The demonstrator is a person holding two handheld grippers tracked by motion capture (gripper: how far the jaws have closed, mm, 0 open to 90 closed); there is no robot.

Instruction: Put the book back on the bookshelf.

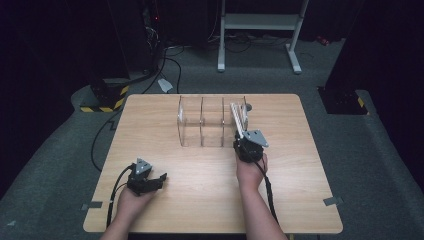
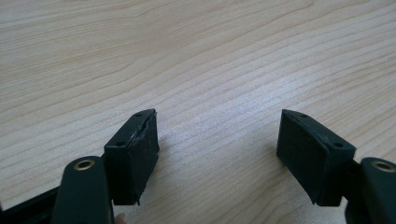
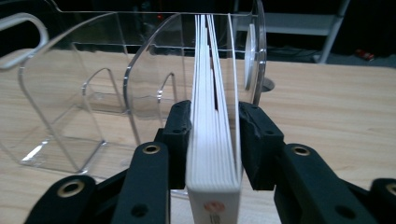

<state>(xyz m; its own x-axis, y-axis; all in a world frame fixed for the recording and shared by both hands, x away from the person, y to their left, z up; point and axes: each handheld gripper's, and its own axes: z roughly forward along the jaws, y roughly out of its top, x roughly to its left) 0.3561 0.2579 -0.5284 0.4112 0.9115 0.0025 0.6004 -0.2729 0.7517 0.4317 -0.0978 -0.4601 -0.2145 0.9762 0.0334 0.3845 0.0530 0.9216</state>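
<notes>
High view is showing the right hand-held gripper (image 1: pixel 242 131) setting a white book (image 1: pixel 238 120) upright into the rightmost bay of the clear acrylic rack (image 1: pixel 202 122) on the worktop (image 1: pixel 210 190); the left hand-held gripper (image 1: pixel 159 180) is resting apart. Left gripper view is showing its jaws spread over bare wood. Right gripper view is showing the pads flanking the book (image 3: pixel 214 154), barely loosened, the right one just clear; easing them open slowly should keep it from tipping.

Dim dark room, table (image 1: pixel 210 200) evenly lit from above (soft glare on wood), high view slightly blurry
</notes>
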